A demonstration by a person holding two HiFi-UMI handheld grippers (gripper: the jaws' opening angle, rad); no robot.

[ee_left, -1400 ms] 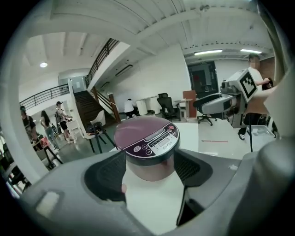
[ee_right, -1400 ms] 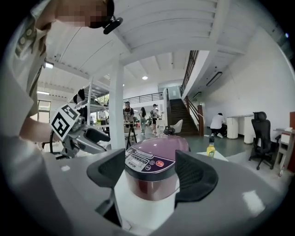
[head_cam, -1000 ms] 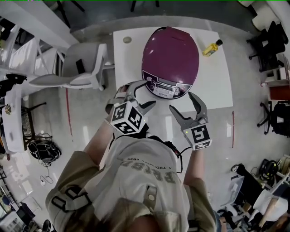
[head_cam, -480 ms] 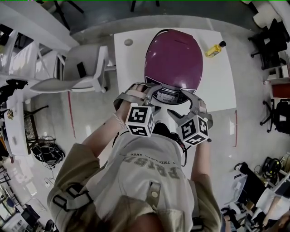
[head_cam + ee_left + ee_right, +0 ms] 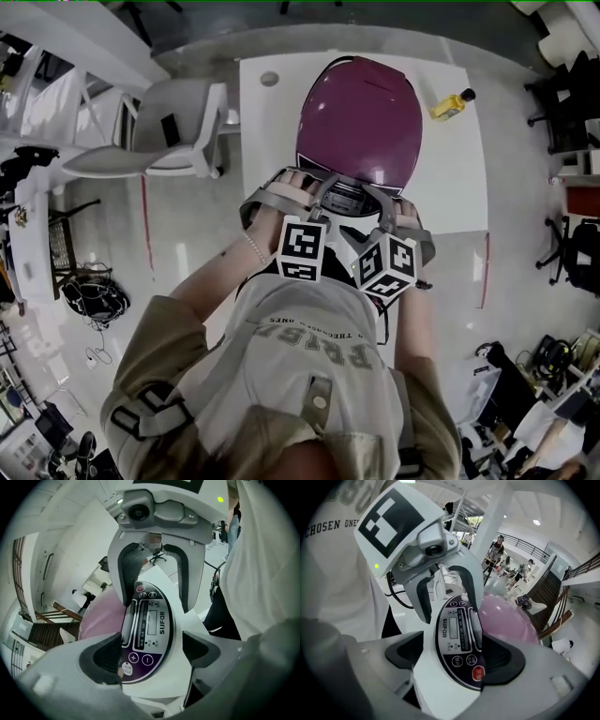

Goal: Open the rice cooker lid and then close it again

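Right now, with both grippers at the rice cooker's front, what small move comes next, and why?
Probably press the silver release bar beside the control panel: the purple lid is shut, and the left gripper, fingers just opening, and right gripper straddle it, empty.

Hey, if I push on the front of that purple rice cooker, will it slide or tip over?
Probably won't tip: the rice cooker looks squat and wide, sitting flat on the white table. It might slide a little, since that surface looks smooth. Its glossy domed lid looks slippery, so pressure there would likely skid off.
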